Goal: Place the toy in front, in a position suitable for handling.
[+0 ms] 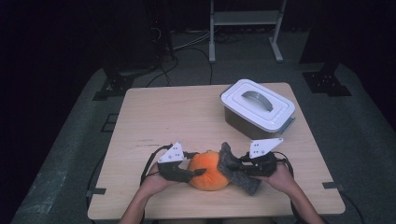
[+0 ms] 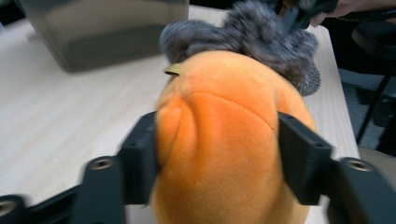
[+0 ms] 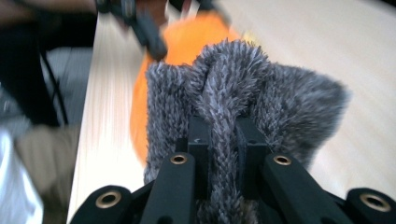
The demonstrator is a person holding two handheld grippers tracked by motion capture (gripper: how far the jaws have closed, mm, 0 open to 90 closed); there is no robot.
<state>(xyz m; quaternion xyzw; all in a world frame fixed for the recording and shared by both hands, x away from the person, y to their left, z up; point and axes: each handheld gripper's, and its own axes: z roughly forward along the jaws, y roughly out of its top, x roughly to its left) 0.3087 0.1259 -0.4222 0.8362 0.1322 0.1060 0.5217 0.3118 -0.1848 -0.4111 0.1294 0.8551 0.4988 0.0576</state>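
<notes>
Orange plush (image 2: 224, 140) clamped by left hand-held gripper (image 2: 219, 154).

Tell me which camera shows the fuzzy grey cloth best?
The right gripper view: the grey cloth sits close, pinched between the jaws. The high view shows it small beside the orange plush; the left gripper view shows it blurred behind.

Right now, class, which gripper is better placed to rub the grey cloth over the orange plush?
Probably the right gripper: its jaws pinch a fold of the grey cloth, which already lies against the orange plush. The left gripper straddles the plush, steadying it.
</notes>
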